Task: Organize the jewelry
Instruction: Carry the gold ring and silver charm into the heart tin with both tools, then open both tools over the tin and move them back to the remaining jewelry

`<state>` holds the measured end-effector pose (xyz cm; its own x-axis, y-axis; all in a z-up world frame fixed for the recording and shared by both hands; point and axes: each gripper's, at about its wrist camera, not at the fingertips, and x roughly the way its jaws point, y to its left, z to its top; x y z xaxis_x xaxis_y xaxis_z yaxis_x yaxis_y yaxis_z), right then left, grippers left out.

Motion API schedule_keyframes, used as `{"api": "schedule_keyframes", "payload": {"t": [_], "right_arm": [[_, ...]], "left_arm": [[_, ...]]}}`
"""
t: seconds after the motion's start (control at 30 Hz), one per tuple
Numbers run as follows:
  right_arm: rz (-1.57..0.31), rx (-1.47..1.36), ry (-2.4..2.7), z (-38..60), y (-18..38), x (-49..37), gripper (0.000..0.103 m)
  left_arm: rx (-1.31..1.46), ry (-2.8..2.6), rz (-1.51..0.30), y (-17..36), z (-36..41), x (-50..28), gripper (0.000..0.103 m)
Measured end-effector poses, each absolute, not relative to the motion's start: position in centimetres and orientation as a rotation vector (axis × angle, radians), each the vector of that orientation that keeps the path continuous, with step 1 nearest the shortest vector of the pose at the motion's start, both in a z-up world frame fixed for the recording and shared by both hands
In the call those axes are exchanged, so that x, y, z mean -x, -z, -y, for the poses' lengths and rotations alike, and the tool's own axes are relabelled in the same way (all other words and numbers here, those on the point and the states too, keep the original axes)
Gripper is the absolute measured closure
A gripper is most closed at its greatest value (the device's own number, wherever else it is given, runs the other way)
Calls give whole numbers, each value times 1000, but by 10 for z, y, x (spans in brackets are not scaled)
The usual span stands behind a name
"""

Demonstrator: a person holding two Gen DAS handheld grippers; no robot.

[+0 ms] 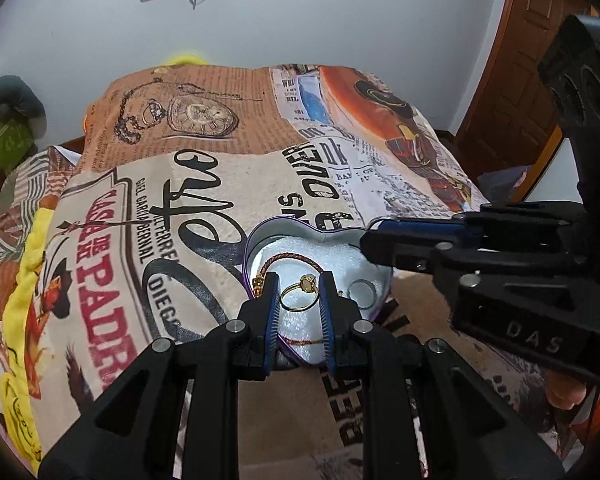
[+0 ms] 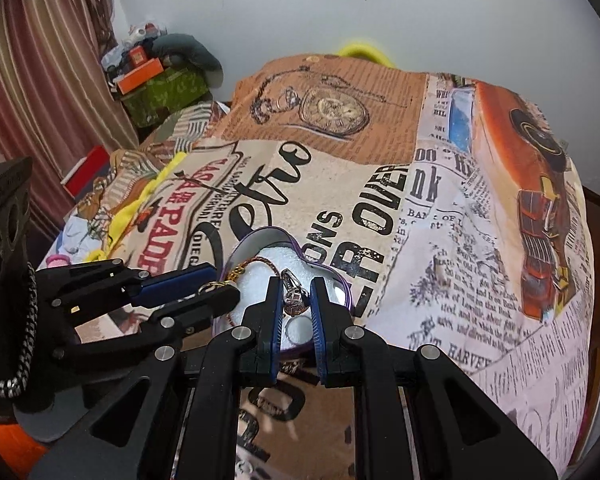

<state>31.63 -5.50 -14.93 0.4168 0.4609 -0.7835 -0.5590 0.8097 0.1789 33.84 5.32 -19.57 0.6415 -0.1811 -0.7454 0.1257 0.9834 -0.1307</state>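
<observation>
A heart-shaped tin with a white foam lining sits on the printed blanket; it also shows in the right wrist view. My left gripper grips a gold ring between its fingers over the foam. My right gripper grips a silver ring with a stone over the tin. A red braided bracelet and a plain silver ring lie on the foam. In the left wrist view the right gripper reaches in from the right.
The tin rests on a bed covered by a newspaper-print blanket. A yellow cloth lies at the left edge. Boxes and a green bag stand by the curtain. A wooden door is at the right.
</observation>
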Motion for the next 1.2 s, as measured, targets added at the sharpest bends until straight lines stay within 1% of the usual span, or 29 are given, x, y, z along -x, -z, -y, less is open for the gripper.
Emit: {"api": "schedule_keyframes", "payload": {"t": [0.3, 0.63, 0.8, 0.97, 1.0, 1.07, 1.13, 1.2], "right_arm": [[-1024, 94, -657, 52, 166, -332, 91], [-1004, 115, -653, 51, 165, -328, 91], [-980, 124, -647, 53, 155, -320, 82], [-952, 130, -636, 58, 143, -311, 82], [-944, 132, -633, 60, 140, -308, 82], [-929, 138, -627, 63, 134, -302, 82], [-916, 140, -622, 66, 128, -296, 82], [-901, 144, -617, 71, 122, -288, 82]], "left_arm": [[38, 178, -862, 202, -50, -341, 85], [38, 177, -855, 199, -52, -333, 84], [50, 165, -845, 190, -57, -325, 84], [37, 155, -819, 175, -57, -311, 84], [37, 155, -814, 172, -57, -308, 83], [34, 151, -803, 164, -56, -301, 79], [31, 147, -792, 159, -55, -295, 73], [25, 149, -782, 151, -52, -286, 73]]}}
